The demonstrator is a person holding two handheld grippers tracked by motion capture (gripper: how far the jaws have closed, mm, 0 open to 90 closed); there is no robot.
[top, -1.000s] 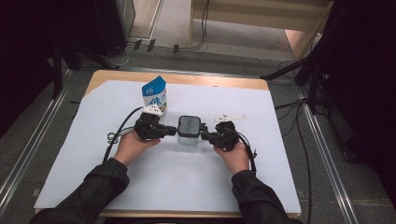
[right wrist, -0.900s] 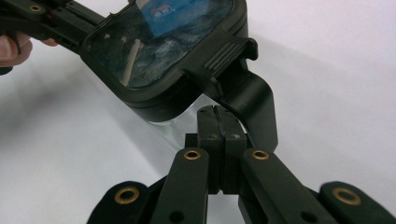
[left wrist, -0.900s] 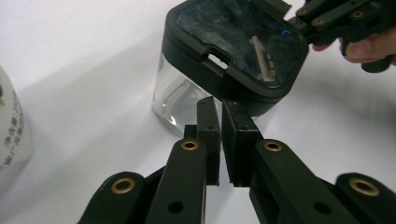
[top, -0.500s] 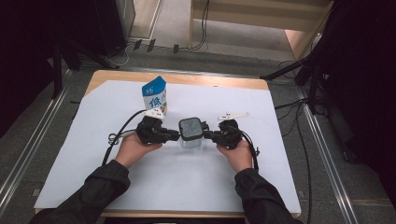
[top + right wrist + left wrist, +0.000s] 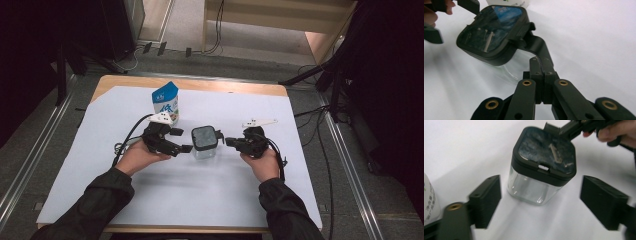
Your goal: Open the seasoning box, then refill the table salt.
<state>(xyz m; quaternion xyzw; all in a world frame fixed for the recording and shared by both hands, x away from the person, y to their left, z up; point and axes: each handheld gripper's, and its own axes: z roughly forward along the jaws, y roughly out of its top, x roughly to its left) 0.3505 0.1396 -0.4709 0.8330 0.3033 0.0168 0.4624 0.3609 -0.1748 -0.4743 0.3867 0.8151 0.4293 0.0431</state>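
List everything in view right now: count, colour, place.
jar: 1, clear body with black lid, centre of the sheet, between the two grippers
carton: 1, blue and white, upright on the sheet behind the left gripper
sheet: 1, white, covering most of the table
table: 1, wooden, edges showing around the sheet
cables on floor: several, black, beyond and beside the table
left gripper: 1, black, left of the jar; its jaws have just been opening and stand open either side of the jar without touching
right gripper: 1, black, right of the jar, jaws shut, tips at the tab on the lid's edge
hands: 2, dark sleeves, entering from the bottom
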